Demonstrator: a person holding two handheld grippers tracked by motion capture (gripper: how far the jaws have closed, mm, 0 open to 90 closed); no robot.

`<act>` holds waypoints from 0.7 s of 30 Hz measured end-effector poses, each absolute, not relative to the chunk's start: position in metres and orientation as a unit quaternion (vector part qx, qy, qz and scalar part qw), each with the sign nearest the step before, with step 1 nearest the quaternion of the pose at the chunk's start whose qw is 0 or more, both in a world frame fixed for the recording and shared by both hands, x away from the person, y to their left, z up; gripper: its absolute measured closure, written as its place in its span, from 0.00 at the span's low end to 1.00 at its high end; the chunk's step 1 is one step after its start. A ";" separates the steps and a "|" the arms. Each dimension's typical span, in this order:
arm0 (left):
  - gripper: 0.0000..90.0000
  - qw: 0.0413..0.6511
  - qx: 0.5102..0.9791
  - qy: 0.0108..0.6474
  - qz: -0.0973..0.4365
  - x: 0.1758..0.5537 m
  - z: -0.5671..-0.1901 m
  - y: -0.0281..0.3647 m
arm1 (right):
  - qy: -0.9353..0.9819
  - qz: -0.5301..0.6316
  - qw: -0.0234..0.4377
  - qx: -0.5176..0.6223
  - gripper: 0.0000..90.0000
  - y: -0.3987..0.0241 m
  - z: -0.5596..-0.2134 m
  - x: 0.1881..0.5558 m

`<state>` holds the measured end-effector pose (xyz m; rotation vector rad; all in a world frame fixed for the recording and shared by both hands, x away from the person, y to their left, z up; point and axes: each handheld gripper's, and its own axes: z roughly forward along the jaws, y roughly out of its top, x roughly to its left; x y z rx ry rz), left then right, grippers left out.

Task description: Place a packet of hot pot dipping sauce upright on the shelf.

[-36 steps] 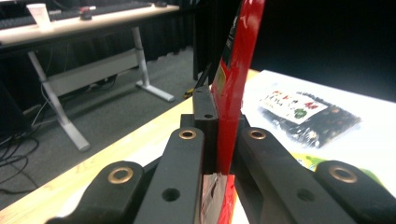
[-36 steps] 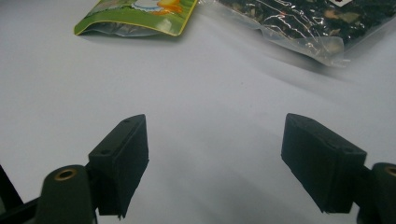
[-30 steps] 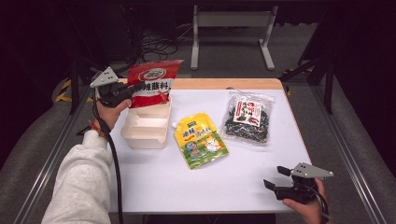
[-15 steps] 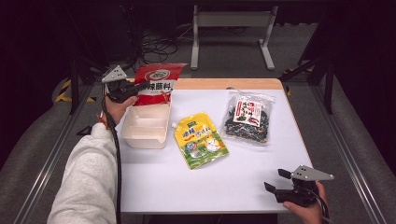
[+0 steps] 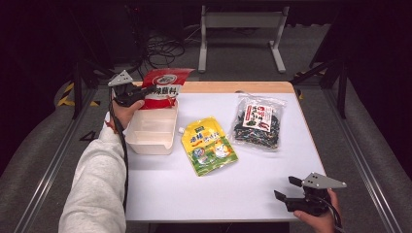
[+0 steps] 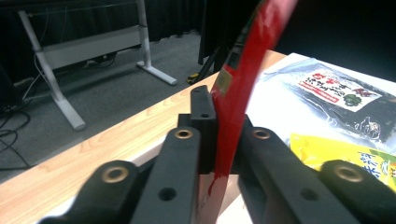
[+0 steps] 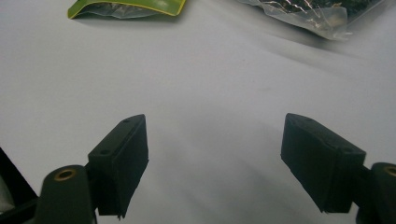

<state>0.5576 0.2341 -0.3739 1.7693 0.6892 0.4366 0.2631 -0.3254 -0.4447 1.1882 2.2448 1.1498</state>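
Observation:
My left gripper is shut on the left edge of a red snack packet, holding it upright above the far end of a white, empty container. In the left gripper view the red packet stands edge-on, pinched in the left gripper. My right gripper rests low at the table's near right edge; the right gripper view shows the right gripper open over bare white tabletop, nothing between its jaws.
A yellow-green pouch lies flat in the middle of the white table, and a clear bag of dark dried food lies at its far right. A wooden strip edges the table's far side. Dark floor and a metal stand lie beyond.
The left hand has carried the red packet slightly right and lower, over the container's far end. The right gripper has stayed where it was.

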 end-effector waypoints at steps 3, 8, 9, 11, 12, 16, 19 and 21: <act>0.91 0.552 0.756 0.297 0.189 0.557 -0.376 0.236 | 0.796 0.405 0.177 0.414 0.26 -0.324 -0.444 0.263; 0.91 0.526 0.771 0.301 0.197 0.554 -0.378 0.238 | 0.798 0.405 0.176 0.410 0.26 -0.324 -0.443 0.262; 0.91 0.508 0.780 0.302 0.205 0.553 -0.379 0.237 | 0.798 0.406 0.177 0.408 0.26 -0.324 -0.443 0.262; 0.95 0.488 0.792 0.302 0.210 0.551 -0.381 0.236 | 0.799 0.405 0.177 0.408 0.26 -0.324 -0.443 0.262; 0.98 0.479 0.795 0.305 0.213 0.551 -0.383 0.236 | 0.799 0.406 0.176 0.407 0.26 -0.324 -0.443 0.262; 0.99 0.455 0.808 0.310 0.210 0.554 -0.393 0.234 | 0.804 0.402 0.172 0.402 0.26 -0.321 -0.444 0.263; 0.99 0.453 0.807 0.318 0.207 0.555 -0.398 0.234 | 0.808 0.401 0.168 0.398 0.26 -0.318 -0.444 0.264; 0.99 0.443 0.810 0.321 0.211 0.556 -0.399 0.233 | 0.808 0.403 0.167 0.395 0.26 -0.317 -0.443 0.264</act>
